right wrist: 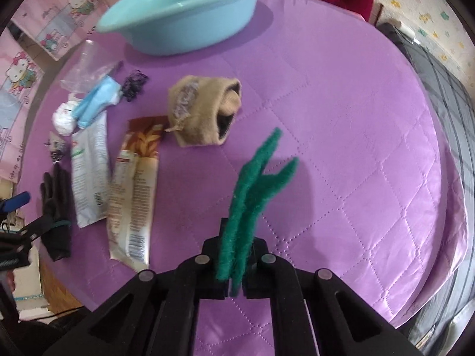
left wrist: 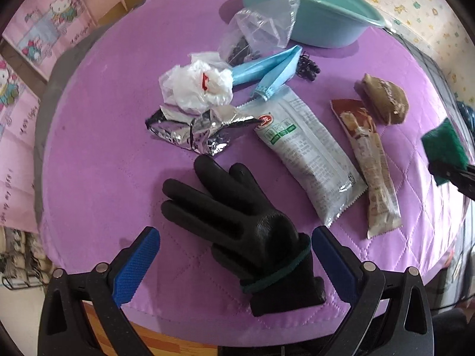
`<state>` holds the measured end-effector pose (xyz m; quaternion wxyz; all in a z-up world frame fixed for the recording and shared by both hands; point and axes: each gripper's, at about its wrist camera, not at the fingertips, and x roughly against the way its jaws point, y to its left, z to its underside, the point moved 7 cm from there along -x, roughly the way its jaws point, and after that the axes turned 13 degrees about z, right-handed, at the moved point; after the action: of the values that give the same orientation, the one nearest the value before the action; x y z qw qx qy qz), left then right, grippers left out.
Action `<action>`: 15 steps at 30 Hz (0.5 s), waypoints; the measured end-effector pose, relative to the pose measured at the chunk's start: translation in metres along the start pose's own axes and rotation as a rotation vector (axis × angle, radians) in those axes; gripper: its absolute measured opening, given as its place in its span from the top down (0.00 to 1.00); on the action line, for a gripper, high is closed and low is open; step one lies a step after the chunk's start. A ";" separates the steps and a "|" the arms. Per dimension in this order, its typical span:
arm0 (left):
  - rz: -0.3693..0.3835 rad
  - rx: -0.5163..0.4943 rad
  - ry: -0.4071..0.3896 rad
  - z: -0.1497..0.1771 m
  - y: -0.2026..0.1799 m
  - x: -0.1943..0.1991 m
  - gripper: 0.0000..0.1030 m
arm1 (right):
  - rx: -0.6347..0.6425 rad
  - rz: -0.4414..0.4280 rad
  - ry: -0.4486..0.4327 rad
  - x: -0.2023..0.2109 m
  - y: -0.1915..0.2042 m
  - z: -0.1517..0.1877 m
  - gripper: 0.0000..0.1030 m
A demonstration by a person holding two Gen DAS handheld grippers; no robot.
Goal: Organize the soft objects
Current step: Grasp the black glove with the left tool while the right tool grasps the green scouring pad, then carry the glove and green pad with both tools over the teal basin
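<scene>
Firmly pinched: green scouring pad (right wrist: pixel 255 195) (folded).

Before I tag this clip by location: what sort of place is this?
Probably a home, perhaps a child's room: a round table under a quilted purple cover, cartoon-cat posters on the wall, and a star-patterned play mat on the floor.
</scene>
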<state>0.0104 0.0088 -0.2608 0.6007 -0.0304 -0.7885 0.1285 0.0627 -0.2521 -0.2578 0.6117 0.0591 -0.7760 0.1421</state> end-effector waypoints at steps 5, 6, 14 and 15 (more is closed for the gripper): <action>0.022 0.061 0.018 -0.002 0.009 -0.014 0.04 | 0.012 -0.001 -0.023 0.015 0.000 -0.001 0.96; 0.034 0.067 0.021 -0.003 0.009 -0.016 0.13 | 0.016 -0.003 -0.023 0.015 0.003 -0.002 0.96; 0.094 0.039 0.046 0.002 -0.001 -0.021 0.74 | 0.028 0.001 -0.043 0.022 -0.004 0.002 0.96; 0.105 0.046 0.045 0.003 0.000 -0.020 0.76 | 0.032 0.000 -0.047 0.021 -0.002 0.001 0.96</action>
<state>0.0127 0.0040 -0.2806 0.6113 -0.0608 -0.7688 0.1773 0.0574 -0.2528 -0.2370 0.5922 0.0724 -0.7878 0.1531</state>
